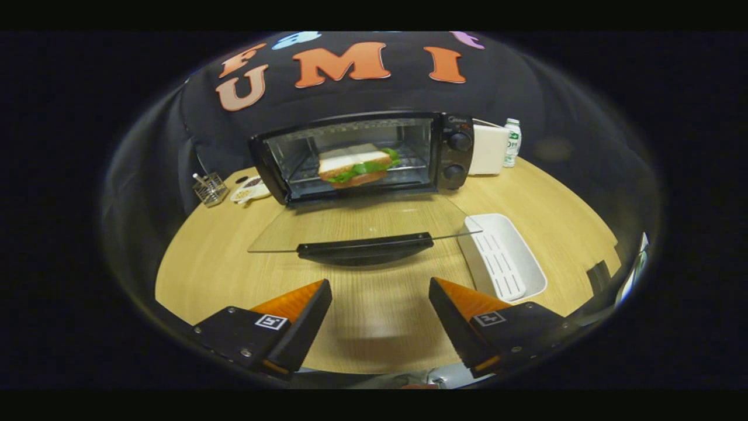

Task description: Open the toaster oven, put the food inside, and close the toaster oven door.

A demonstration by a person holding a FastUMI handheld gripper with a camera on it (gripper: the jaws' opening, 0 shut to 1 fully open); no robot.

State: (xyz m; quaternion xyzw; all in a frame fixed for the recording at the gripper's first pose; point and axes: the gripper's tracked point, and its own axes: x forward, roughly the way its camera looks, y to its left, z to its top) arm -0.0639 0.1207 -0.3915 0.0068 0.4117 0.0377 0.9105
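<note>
The lettuce-and-white-bread sandwich (359,166) sits on the rack inside the black toaster oven (362,156), whose glass door (362,229) lies folded flat toward me. My gripper (380,304) hangs above the wooden table (374,327), fingers apart and holding nothing, a white slotted tray (504,257) just beyond them.

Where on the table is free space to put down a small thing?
Bare table lies between the open gripper and the lowered oven door, and left of that door. Crowded: the white tray beside the door, and the small wire basket and dish beside the oven.
</note>
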